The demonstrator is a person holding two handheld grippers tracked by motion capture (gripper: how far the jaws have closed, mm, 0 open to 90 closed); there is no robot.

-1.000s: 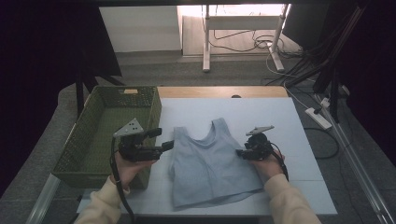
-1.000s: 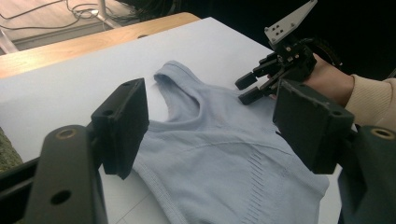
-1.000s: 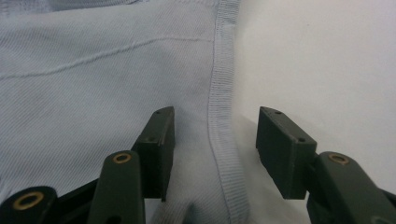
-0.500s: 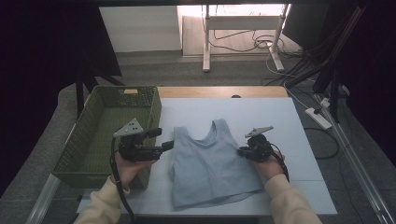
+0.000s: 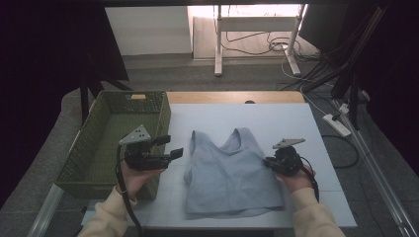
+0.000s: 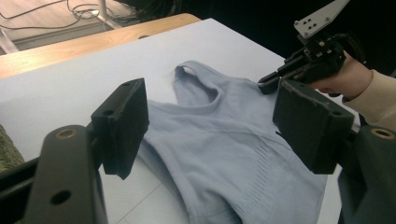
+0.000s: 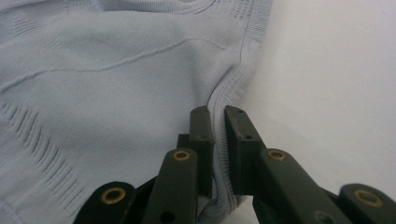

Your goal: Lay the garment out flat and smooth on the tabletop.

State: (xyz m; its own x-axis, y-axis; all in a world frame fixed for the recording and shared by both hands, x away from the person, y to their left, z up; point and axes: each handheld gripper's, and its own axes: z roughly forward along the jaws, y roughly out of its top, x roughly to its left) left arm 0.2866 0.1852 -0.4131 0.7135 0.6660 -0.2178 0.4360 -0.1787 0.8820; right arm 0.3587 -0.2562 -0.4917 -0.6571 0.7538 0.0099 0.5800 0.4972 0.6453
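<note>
Pinching the side hem of the pale blue tank top, the right gripper has just been closing its jaws, and a raised fold of the ribbed edge now stands clamped between the two pads. No brand, label or writing can be read on the garment, on the grippers or on the basket; the fabric carries only knitted ribbing and a seam line.

From the high view, the tank top lies flat on the white table, straps toward twelve o'clock and bottom hem toward six. The right gripper sits at the garment's three o'clock edge, level with the table and pointing toward nine o'clock, its grey plate on top, the right hand wrapped around it from behind and a cream sleeve running off toward six.

At the garment's nine o'clock side, the left gripper is held level above the table and points toward three o'clock, gripped from below by the left hand. Its jaws stand wide apart with nothing between them; along them the tank top shows beyond, and the right gripper is at about one o'clock. A green woven basket stands just beside the left hand, at nine o'clock of the table.
</note>
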